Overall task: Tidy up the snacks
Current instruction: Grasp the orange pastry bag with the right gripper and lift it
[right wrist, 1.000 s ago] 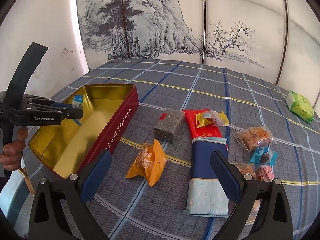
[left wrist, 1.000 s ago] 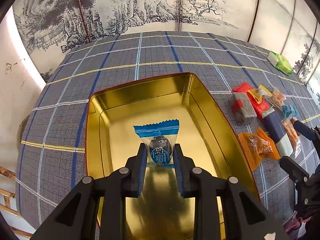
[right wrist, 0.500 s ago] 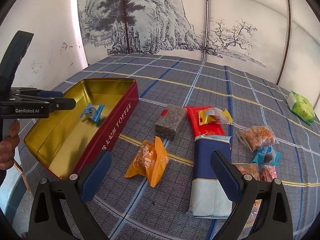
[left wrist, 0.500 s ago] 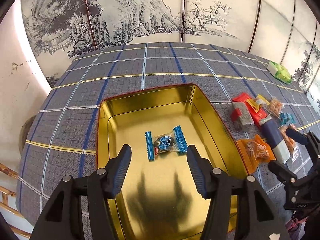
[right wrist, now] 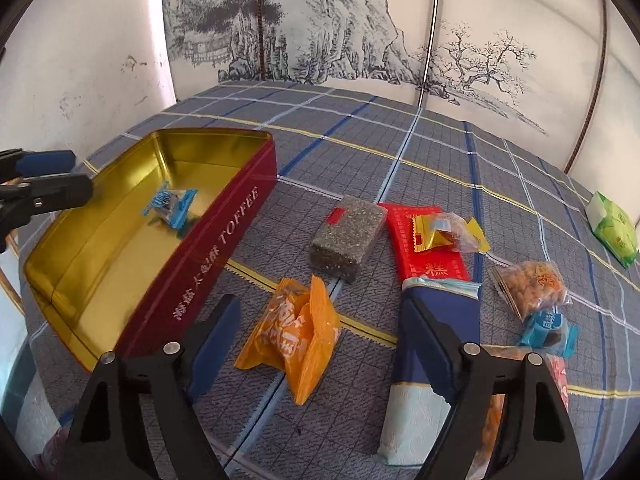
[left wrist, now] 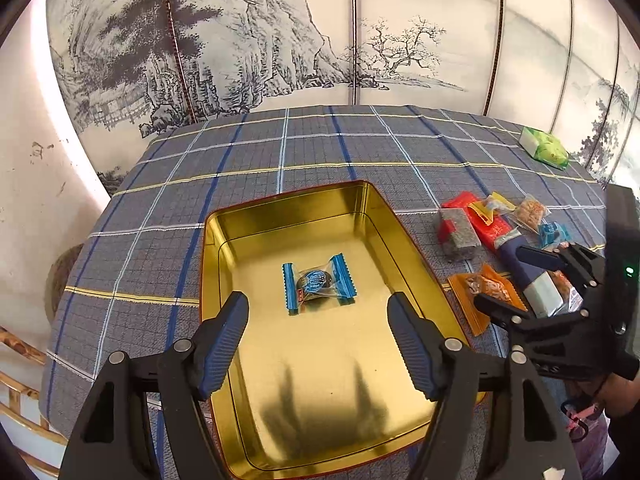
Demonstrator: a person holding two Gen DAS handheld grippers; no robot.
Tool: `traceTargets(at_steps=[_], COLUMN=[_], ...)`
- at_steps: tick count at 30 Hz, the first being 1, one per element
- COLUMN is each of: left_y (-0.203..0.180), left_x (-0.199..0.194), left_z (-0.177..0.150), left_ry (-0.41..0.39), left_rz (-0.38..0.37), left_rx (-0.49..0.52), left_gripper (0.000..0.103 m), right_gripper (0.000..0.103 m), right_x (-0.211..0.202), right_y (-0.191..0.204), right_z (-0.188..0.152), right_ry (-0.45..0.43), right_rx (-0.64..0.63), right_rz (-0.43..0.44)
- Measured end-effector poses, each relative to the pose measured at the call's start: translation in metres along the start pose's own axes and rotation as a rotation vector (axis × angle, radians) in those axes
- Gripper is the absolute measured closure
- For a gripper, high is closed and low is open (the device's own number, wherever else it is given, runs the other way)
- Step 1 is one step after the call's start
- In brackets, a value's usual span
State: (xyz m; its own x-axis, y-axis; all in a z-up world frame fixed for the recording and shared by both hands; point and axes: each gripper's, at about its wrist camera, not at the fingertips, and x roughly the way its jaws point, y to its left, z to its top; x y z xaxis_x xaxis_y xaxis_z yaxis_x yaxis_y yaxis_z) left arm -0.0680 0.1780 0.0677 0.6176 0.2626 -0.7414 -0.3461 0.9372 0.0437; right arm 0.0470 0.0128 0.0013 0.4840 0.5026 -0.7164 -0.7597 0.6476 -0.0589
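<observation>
Left hand-held gripper (left wrist: 318,344) over the tin (left wrist: 280,432): jaws opening, nothing between them. The blue candy (left wrist: 319,289) lies loose on the tin's gold floor, just ahead of the fingertips.

Right hand-held gripper (right wrist: 324,344) over the table (right wrist: 400,140), pointed down at the loose snacks. Jaws closing, pads not yet pressing anything. The orange packet (right wrist: 298,332) lies between and just ahead of them, beside the tin's red wall. The long navy-and-white pack (right wrist: 432,364) lies under the right finger. We judge the orange packet to be the next pick.

Other snacks lie to the right: grey block (right wrist: 346,236), red pack (right wrist: 424,248) with a yellow candy (right wrist: 444,234) on it, a clear bag of brown bits (right wrist: 534,286), a second blue candy (right wrist: 546,330), a green pack (right wrist: 614,230) well apart at the far edge.

Risks, as we read them:
- The right finger sits over the navy pack; closing here could pinch its edge along with the orange packet, or drag it.
- The orange packet is puffy and crinkled; a grip on a loose corner could slip on the lift.
- The tin wall is near the left finger; a low carry could knock the tin or catch the rim.
- Both grippers work near the tin; if the left lingers over it, they could collide at the drop.
</observation>
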Motion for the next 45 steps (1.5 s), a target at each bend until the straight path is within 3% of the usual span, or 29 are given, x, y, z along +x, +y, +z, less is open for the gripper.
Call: traceTargets(at_steps=[4, 5, 6, 7, 15, 24, 33, 45], left_y=[-0.003, -0.004, -0.005, -0.005, -0.007, -0.012, -0.016, -0.007], left_x=[-0.004, -0.005, -0.006, -0.007, -0.01, -0.021, -0.032, -0.041], left_z=[-0.001, -0.001, -0.001, -0.001, -0.003, -0.007, -0.011, -0.016], left_ry=[-0.019, -0.024, -0.029, -0.032, -0.037, -0.053, -0.073, -0.091], left_rz=[0.019, 0.023, 0.031, 0.035, 0.054, 0.064, 0.069, 0.079], left_rx=[0.017, 0.02, 0.023, 0.026, 0.022, 0.024, 0.024, 0.0], left_gripper=[0.033, 0.032, 0.032, 0.032, 0.031, 0.029, 0.028, 0.025], right_gripper=[0.027, 0.032, 0.051, 0.058, 0.064, 0.064, 0.064, 0.064], right_x=[0.01, 0.014, 0.018, 0.021, 0.012, -0.031, -0.063, -0.076], right_y=[0.001, 0.002, 0.002, 0.002, -0.003, -0.011, 0.002, 0.022], right_z=[0.0, -0.001, -0.003, -0.004, -0.008, -0.013, -0.006, 0.011], right_ry=[0.03, 0.043, 0.06, 0.073, 0.038, -0.026, -0.08, -0.111], right_rx=[-0.005, -0.011, -0.012, -0.007, -0.001, 0.066, 0.048, 0.011], right_rz=[0.005, 0.004, 0.014, 0.025, 0.05, 0.077, 0.106, 0.134])
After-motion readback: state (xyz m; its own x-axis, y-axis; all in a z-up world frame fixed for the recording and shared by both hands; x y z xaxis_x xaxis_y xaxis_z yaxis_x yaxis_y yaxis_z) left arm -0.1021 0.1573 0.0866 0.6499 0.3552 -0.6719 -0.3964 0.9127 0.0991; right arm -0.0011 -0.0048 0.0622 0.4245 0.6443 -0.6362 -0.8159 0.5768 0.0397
